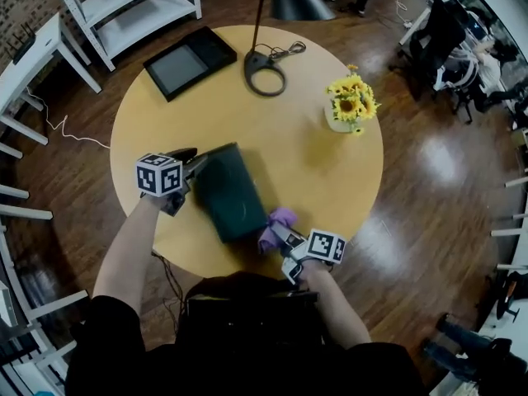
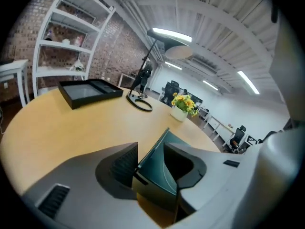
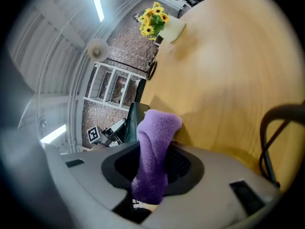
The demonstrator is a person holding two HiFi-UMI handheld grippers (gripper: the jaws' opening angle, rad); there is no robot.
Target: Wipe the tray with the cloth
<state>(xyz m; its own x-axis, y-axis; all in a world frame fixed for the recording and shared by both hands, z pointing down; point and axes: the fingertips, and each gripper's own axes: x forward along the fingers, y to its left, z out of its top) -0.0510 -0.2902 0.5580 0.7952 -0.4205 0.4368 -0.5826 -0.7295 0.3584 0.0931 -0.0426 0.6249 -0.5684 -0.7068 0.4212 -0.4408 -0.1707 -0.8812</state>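
A dark green tray [image 1: 227, 192] lies on the round wooden table [image 1: 313, 163], near its front. My left gripper [image 1: 191, 167] is at the tray's left edge. In the left gripper view the tray's rim [image 2: 159, 168] stands between the jaws of the left gripper [image 2: 150, 161], close to the left pad, with a gap to the right one, so the gripper is open. My right gripper [image 1: 276, 236] is at the tray's near right corner, shut on a purple cloth [image 1: 276, 221]. In the right gripper view the cloth [image 3: 155, 147] sticks up from the right gripper [image 3: 152, 163], with the tray [image 3: 131, 123] behind it.
A black flat tray [image 1: 190, 60] lies at the table's back left. A lamp base with its cord [image 1: 266, 68] is at the back middle, and a pot of sunflowers [image 1: 351, 101] at the right. White shelves [image 1: 140, 7] stand beyond the table.
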